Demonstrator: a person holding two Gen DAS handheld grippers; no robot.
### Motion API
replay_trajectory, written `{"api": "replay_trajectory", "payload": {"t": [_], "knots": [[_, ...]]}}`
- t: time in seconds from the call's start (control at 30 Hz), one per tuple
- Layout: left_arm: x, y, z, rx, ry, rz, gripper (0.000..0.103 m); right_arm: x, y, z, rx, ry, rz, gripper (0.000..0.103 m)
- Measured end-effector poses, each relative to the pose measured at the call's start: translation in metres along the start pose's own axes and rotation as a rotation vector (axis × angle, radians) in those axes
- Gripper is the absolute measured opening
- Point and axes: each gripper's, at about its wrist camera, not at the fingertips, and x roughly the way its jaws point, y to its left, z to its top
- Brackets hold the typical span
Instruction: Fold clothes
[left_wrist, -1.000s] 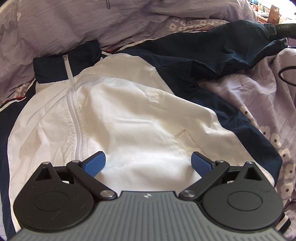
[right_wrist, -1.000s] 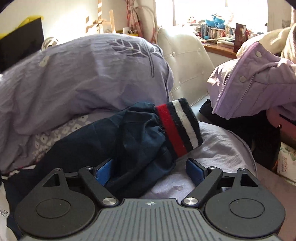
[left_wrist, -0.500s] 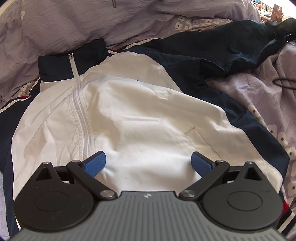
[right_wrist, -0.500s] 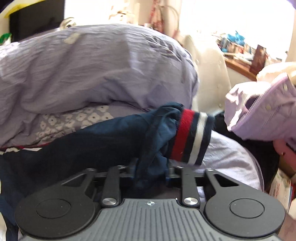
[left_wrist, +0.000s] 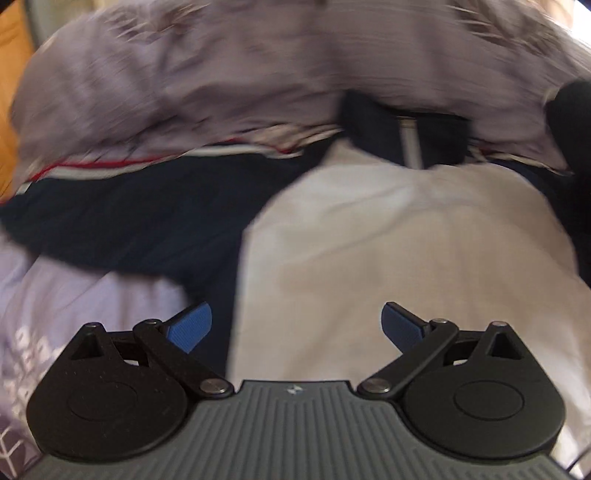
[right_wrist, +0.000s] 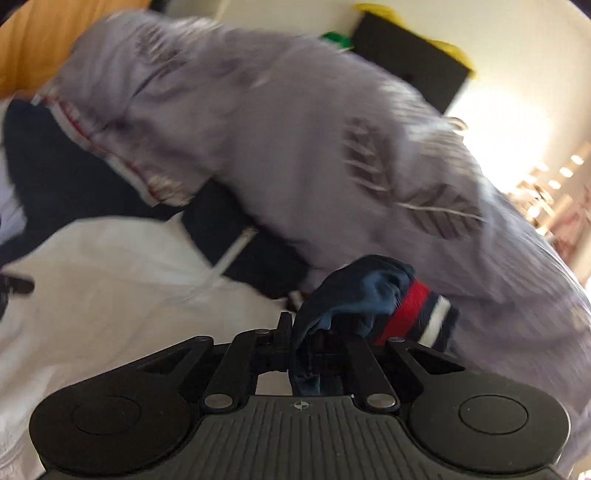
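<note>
Over the white jacket (left_wrist: 388, 240), the right gripper (right_wrist: 317, 332) clenches its navy sleeve (right_wrist: 354, 291); the left gripper (left_wrist: 295, 325) gapes empty.

A heaped lilac duvet (right_wrist: 295, 147) fills the bed, an orange wooden headboard (right_wrist: 55, 37) behind, bright window light at right

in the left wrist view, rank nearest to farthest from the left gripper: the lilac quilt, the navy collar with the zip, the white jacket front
From the left gripper, whose blue pads stand apart:
1. White jacket front, directly ahead, reaching between the pads.
2. Navy collar with the zip, beyond it, upper right of centre.
3. Lilac quilt, bunched behind the collar, across the top.
</note>
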Motion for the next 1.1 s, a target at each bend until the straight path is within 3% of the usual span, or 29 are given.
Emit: {"api": "replay_trajectory", "payload": {"t": [0.07,0.17,0.23,0.43,0.57,0.7,0.93,1.1], "knots": [[0.004,0.027,-0.006,-0.077,0.019,0.015,0.100,0.032,0.059,0.013,-0.153,0.076,0.048,0.015],[0.009,0.051,-0.016,-0.133,0.040,0.018,0.100,0.045,0.118,0.016,-0.336,0.135,0.101,0.037],[0.012,0.059,-0.022,-0.147,0.048,0.022,0.100,0.040,0.137,0.015,-0.419,0.133,0.135,0.050],[0.020,0.060,-0.029,-0.153,0.066,-0.013,0.100,0.029,0.150,0.016,-0.477,0.135,0.113,0.058],[0.025,0.052,-0.034,-0.109,0.067,-0.002,0.100,0.025,0.140,0.011,-0.434,0.138,0.081,0.065],[0.031,0.048,-0.038,-0.079,0.072,0.008,0.100,0.031,0.122,0.005,-0.322,0.109,0.046,0.066],[0.041,0.049,-0.044,-0.087,0.080,0.004,0.101,0.069,0.073,-0.001,0.102,0.145,0.159,0.064],[0.046,0.048,-0.047,-0.081,0.077,0.005,0.101,0.079,0.071,0.009,0.169,0.076,0.159,0.064]]}}
